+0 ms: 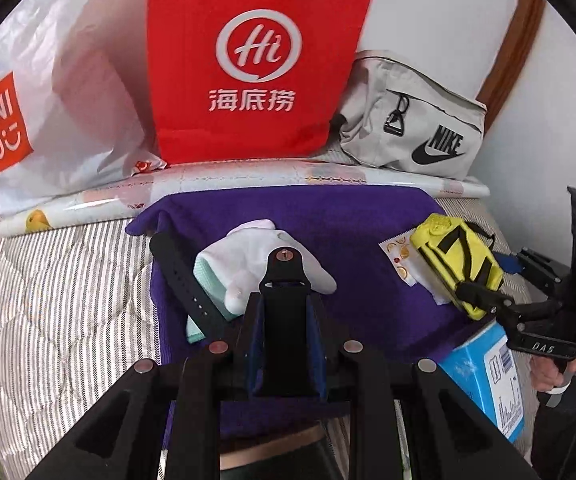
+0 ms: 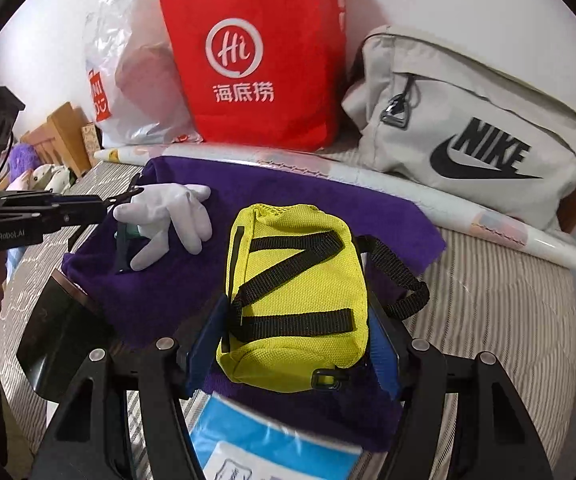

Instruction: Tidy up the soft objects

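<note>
On the purple towel (image 1: 348, 216) lie a white glove (image 1: 247, 252), a teal cloth (image 1: 207, 280) under it and a black band (image 1: 177, 272). My left gripper (image 1: 283, 280) hovers over the glove, shut on a black strap piece (image 1: 283, 308) with a round rivet. From the right wrist view, the left gripper (image 2: 125, 200) has its tip at the glove (image 2: 167, 208). My right gripper (image 2: 296, 344) is shut on a yellow pouch (image 2: 296, 292) with black straps, its blue pads pressing both sides. The left wrist view shows that pouch (image 1: 460, 264) over the towel's right edge.
Against the wall stand a white plastic bag (image 1: 47, 100), a red bag (image 1: 255, 60) and a grey Nike bag (image 1: 412, 124), behind a rolled printed sheet (image 1: 247, 180). A blue box (image 1: 484, 368) lies near the right gripper. Striped quilt (image 1: 67, 280) spreads to the left.
</note>
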{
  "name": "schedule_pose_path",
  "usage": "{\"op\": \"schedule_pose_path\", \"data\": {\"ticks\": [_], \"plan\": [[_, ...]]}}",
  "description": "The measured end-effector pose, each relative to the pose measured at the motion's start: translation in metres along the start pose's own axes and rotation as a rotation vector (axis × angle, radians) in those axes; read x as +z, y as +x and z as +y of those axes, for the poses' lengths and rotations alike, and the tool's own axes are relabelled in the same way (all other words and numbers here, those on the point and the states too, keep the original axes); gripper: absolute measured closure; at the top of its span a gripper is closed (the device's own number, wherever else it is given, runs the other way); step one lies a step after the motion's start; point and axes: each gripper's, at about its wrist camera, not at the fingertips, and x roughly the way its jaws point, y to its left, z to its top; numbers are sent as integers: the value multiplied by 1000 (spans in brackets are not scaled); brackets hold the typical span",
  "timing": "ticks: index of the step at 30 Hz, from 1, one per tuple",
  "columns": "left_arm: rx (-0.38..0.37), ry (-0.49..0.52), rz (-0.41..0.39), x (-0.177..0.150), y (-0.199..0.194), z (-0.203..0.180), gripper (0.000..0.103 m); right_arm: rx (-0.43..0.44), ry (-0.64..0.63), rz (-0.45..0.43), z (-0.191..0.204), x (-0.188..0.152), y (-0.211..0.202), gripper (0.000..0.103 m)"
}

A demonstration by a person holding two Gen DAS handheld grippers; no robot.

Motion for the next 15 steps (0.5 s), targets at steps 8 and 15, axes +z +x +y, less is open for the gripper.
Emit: {"op": "schedule_pose_path", "data": {"ticks": [8,15], "plan": [[-24,-25,53,-1,25,4,82,51,-43,82,15,8,31,37],[-6,-65,106,2,47,16,82,19,-53,129,17,12,46,37]]}}
